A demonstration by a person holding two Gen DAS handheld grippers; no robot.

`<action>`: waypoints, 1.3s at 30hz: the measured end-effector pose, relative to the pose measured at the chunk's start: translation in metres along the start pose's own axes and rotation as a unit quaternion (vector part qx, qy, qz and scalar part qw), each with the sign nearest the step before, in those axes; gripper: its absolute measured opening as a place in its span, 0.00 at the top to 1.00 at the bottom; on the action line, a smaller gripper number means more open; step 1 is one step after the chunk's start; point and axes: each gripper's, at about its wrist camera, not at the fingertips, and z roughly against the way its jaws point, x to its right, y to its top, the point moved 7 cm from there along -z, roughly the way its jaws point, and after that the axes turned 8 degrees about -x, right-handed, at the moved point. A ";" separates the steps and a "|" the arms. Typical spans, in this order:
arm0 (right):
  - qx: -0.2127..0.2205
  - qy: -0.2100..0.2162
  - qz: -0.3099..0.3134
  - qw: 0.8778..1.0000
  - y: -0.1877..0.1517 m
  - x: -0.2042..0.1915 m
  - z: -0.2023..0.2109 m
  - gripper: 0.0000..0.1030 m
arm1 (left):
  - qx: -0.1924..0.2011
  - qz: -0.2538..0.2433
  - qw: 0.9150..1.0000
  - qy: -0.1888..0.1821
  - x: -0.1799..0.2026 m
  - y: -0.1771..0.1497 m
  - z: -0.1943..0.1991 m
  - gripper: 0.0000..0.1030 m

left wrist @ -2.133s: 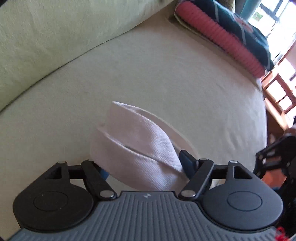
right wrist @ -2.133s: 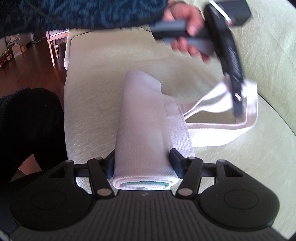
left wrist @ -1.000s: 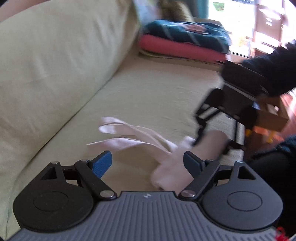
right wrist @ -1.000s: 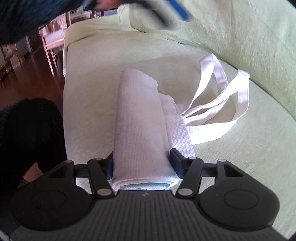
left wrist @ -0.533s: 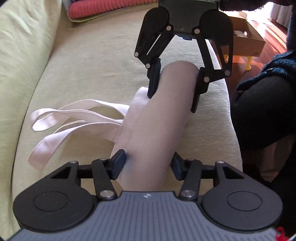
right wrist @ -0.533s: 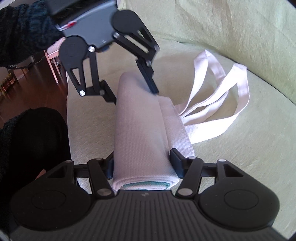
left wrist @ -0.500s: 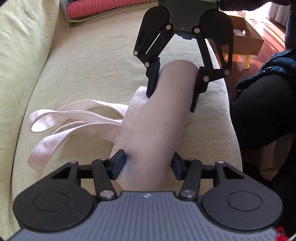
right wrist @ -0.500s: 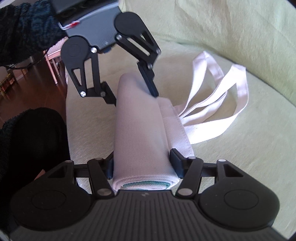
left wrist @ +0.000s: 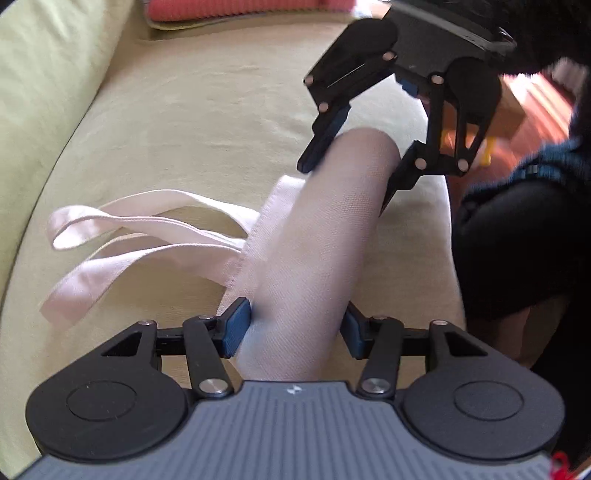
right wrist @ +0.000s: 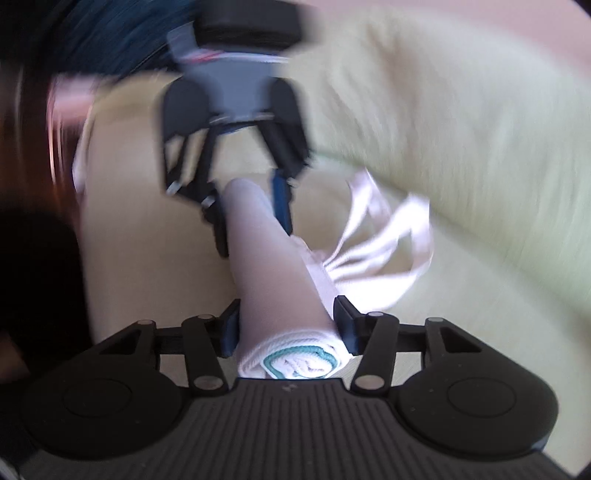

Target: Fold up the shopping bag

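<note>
While the shopping bag (left wrist: 314, 258) is rolled up into a tight white tube lying across the seat of a pale green sofa (left wrist: 192, 103), both grippers have it at opposite ends. The left gripper (left wrist: 295, 328) has its blue-padded fingers (left wrist: 236, 326) clamped on the near end of the roll in its own view, pads pressed into the cloth on both sides. The right gripper (right wrist: 288, 328) has the other end between its fingers (right wrist: 231, 326), and they're squeezing tighter on it right now, pads already against the fabric. You can see a teal edge (right wrist: 299, 363) spiralling inside the roll's end right at that gripper.

The bag's handles (left wrist: 129, 236) aren't rolled in; they spill out sideways as loose white loops on the cushion, toward the sofa back. The right wrist view is pretty smeared, so fine detail there is hard to make out. There's a pink-red cushion (left wrist: 236, 9) at the far end of the sofa, and the person's dark sleeve (left wrist: 546, 29) shows behind the right gripper.
</note>
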 end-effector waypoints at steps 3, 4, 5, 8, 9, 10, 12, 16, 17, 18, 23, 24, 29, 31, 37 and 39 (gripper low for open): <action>-0.023 0.098 -0.114 0.988 0.008 0.043 -0.004 0.53 | 0.004 0.044 0.999 -0.015 -0.016 0.004 -0.001 0.46; -0.029 0.123 -0.141 0.982 0.009 0.053 -0.006 0.53 | 0.003 0.055 0.998 -0.022 -0.020 0.004 -0.002 0.46; -0.036 0.149 -0.172 0.973 0.009 0.064 -0.009 0.53 | 0.003 0.067 0.997 -0.030 -0.024 0.005 -0.002 0.45; -0.055 0.210 -0.250 0.944 0.007 0.086 -0.018 0.54 | 0.009 0.099 0.994 -0.043 -0.035 0.003 -0.004 0.42; -0.061 0.227 -0.273 0.933 0.005 0.091 -0.022 0.54 | 0.012 0.108 0.993 -0.045 -0.037 0.002 -0.005 0.42; -0.067 0.243 -0.296 0.921 0.004 0.096 -0.025 0.53 | 0.014 0.112 0.993 -0.043 -0.038 -0.001 -0.005 0.40; -0.084 0.270 -0.326 0.902 0.003 0.103 -0.033 0.53 | 0.016 0.120 0.992 -0.032 -0.041 -0.004 -0.004 0.37; -0.105 0.286 -0.371 0.877 0.003 0.112 -0.042 0.55 | 0.016 0.129 0.990 0.052 -0.044 -0.010 0.018 0.32; -0.108 0.285 -0.388 0.870 0.003 0.116 -0.046 0.57 | 0.018 0.133 0.988 0.077 -0.045 -0.012 0.025 0.32; -0.110 0.283 -0.402 0.864 0.003 0.119 -0.050 0.57 | 0.024 0.139 0.985 0.101 -0.046 -0.016 0.033 0.36; -0.133 0.277 -0.451 0.838 0.008 0.128 -0.064 0.58 | 0.066 0.129 0.979 0.144 -0.033 -0.012 0.054 0.55; -0.139 0.276 -0.458 0.833 0.009 0.130 -0.067 0.58 | 0.066 0.116 0.980 0.147 -0.029 -0.005 0.049 0.55; -0.175 0.252 -0.457 0.835 0.026 0.140 -0.080 0.58 | 0.068 0.127 0.977 0.159 -0.018 0.009 0.011 0.56; -0.184 0.244 -0.452 0.838 0.033 0.143 -0.085 0.58 | 0.086 0.169 0.970 0.153 -0.026 0.012 0.007 0.56; -0.188 0.219 -0.441 0.850 0.046 0.154 -0.096 0.59 | 0.087 0.253 0.953 0.146 -0.035 0.006 0.005 0.56; -0.177 0.208 -0.443 0.854 0.046 0.153 -0.095 0.59 | 0.086 0.272 0.948 0.142 -0.037 0.007 0.005 0.55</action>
